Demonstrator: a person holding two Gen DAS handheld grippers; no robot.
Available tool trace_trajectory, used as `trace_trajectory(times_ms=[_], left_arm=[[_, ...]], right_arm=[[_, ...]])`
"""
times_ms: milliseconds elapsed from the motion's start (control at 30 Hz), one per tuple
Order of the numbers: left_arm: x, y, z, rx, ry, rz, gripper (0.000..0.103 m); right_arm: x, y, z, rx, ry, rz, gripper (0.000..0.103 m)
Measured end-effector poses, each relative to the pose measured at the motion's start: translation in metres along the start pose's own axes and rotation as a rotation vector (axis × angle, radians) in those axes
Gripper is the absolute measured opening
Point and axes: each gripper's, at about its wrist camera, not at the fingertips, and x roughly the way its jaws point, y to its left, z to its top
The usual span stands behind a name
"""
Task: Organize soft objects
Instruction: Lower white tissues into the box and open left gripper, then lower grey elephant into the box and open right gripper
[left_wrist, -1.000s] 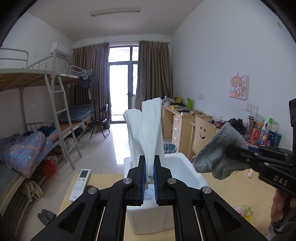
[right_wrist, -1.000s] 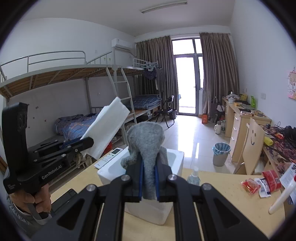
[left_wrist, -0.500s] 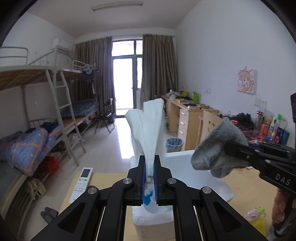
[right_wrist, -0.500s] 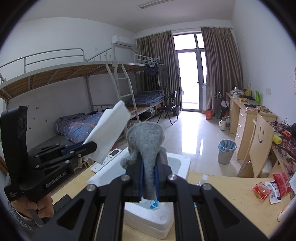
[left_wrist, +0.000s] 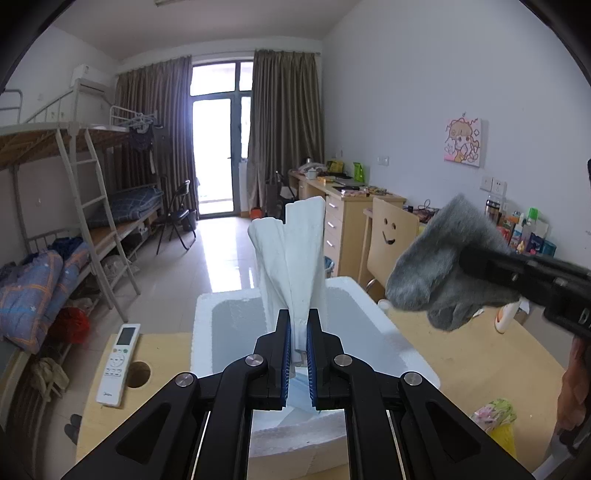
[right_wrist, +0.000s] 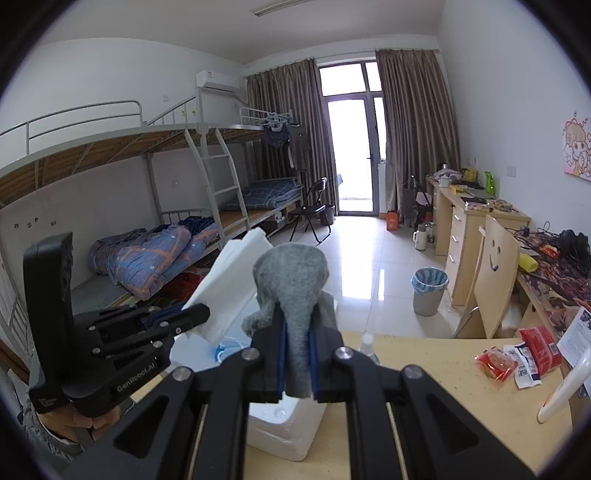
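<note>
Your left gripper (left_wrist: 299, 325): fingers closed on a folded white cloth (left_wrist: 291, 254), which stands upright beyond the fingertips, above the white foam box (left_wrist: 373, 332) on the table (left_wrist: 480, 365). Your right gripper (right_wrist: 297, 332): fingers clamped on a grey sock (right_wrist: 291, 280), its rounded end rising past the fingertips, over the box's near edge. Left of your left fingers: a remote control (left_wrist: 118, 363), flat on the table.

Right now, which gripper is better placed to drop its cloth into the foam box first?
Left gripper: its white towel appears directly over the foam box; the right gripper's grey sock hangs beside it.
</note>
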Motion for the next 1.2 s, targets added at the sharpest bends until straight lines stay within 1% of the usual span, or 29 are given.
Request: trace_trajectory(times_ms=[167, 233, 267, 300, 333, 367, 400, 467, 500, 567, 900, 1200], left_arm=[[0.005, 0.001, -0.002, 0.005, 0.024, 0.003, 0.008], [0.007, 0.002, -0.002, 0.004, 0.027, 0.01, 0.012], [0.007, 0.001, -0.002, 0.005, 0.027, 0.017, 0.025], [0.007, 0.001, -0.002, 0.005, 0.027, 0.021, 0.05], [0.009, 0.0, -0.002, 0.006, 0.028, 0.023, 0.065], [0.01, 0.0, -0.002, 0.008, 0.032, 0.026, 0.087], [0.01, 0.0, -0.003, 0.011, 0.035, 0.031, 0.091], [0.009, -0.001, -0.003, 0.016, 0.02, 0.043, 0.094], [0.006, -0.002, -0.003, 0.017, 0.002, 0.056, 0.1], [0.003, -0.002, -0.002, 0.013, -0.013, 0.071, 0.102], [-0.008, 0.005, -0.003, 0.005, -0.042, 0.141, 0.102], [-0.033, 0.039, -0.003, -0.067, -0.089, 0.236, 0.102]], right_arm=[[0.003, 0.005, 0.003, -0.001, -0.007, 0.007, 0.013], [0.004, 0.005, 0.003, 0.003, -0.005, 0.009, 0.013], [0.005, 0.004, 0.003, 0.003, -0.004, 0.007, 0.013], [0.005, 0.003, 0.002, 0.003, -0.004, 0.007, 0.013], [0.005, 0.002, 0.002, 0.005, -0.005, 0.005, 0.013], [0.004, 0.003, 0.002, 0.009, -0.007, 0.003, 0.013], [0.004, 0.002, 0.002, 0.008, -0.007, 0.004, 0.013], [0.004, 0.001, 0.003, 0.01, -0.011, 0.002, 0.013], [0.004, 0.001, 0.003, 0.011, -0.012, 0.002, 0.013], [0.004, 0.001, 0.003, 0.01, -0.013, 0.001, 0.013], [0.008, 0.004, 0.002, 0.009, -0.007, 0.024, 0.013], [0.017, 0.014, -0.001, -0.018, 0.008, 0.053, 0.013]])
